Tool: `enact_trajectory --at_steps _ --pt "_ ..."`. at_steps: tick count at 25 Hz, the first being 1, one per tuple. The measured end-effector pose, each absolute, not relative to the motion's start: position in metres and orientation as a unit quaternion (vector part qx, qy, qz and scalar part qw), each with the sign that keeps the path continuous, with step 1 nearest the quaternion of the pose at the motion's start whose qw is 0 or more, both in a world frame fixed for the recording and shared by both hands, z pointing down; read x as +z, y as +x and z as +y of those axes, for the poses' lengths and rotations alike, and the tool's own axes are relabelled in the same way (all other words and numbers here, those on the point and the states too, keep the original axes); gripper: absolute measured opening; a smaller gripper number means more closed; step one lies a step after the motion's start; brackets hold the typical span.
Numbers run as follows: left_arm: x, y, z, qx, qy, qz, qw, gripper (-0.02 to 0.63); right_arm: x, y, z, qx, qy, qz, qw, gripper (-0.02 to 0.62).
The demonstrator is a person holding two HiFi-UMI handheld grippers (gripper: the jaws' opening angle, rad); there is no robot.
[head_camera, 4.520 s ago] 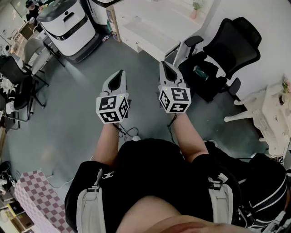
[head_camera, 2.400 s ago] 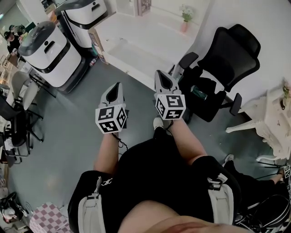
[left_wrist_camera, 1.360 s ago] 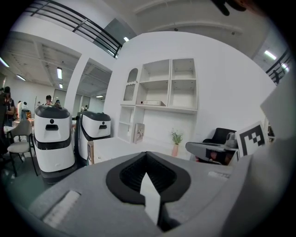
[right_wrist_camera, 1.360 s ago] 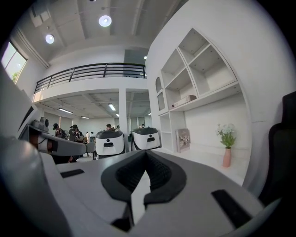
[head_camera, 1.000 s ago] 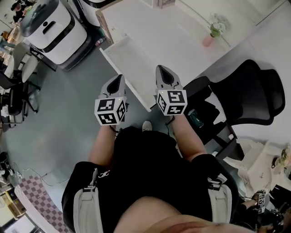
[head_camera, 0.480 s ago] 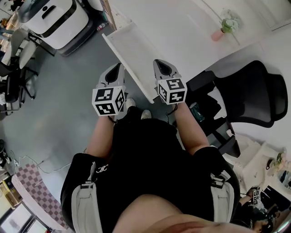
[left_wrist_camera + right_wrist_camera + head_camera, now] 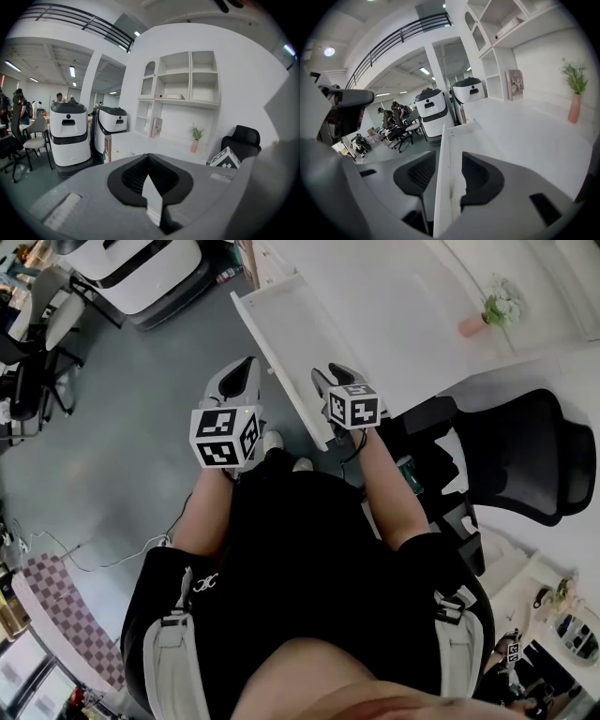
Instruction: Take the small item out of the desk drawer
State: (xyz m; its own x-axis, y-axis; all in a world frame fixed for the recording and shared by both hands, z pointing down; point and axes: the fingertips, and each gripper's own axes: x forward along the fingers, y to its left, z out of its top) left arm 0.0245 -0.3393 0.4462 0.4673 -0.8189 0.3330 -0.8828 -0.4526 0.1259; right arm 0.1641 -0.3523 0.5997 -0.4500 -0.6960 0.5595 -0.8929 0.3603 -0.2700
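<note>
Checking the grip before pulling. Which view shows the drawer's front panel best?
The right gripper view: the drawer's front panel stands edge-on between the right gripper's jaws, which have just been opening and aren't pressing it. The head view shows it small, from above. The left gripper view doesn't show it.

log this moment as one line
right claw: just opened, astride drawer front, not gripping | left claw: shut, empty | item: not seen

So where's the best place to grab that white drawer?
By the drawer front panel, along its top edge, coming down from above: it is a thin upright board that fits between two jaws. The right tool, jaws just opening, straddles it.
</note>
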Motion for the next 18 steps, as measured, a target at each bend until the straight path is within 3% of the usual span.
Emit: enact_trajectory --at_steps 18 --pt "0.486 -0.025 -0.366 0.133 0.811 -0.539 0.183 0.015 0.747 0.142 -0.376 0.416 0.424 -0.748 0.297 0.163"
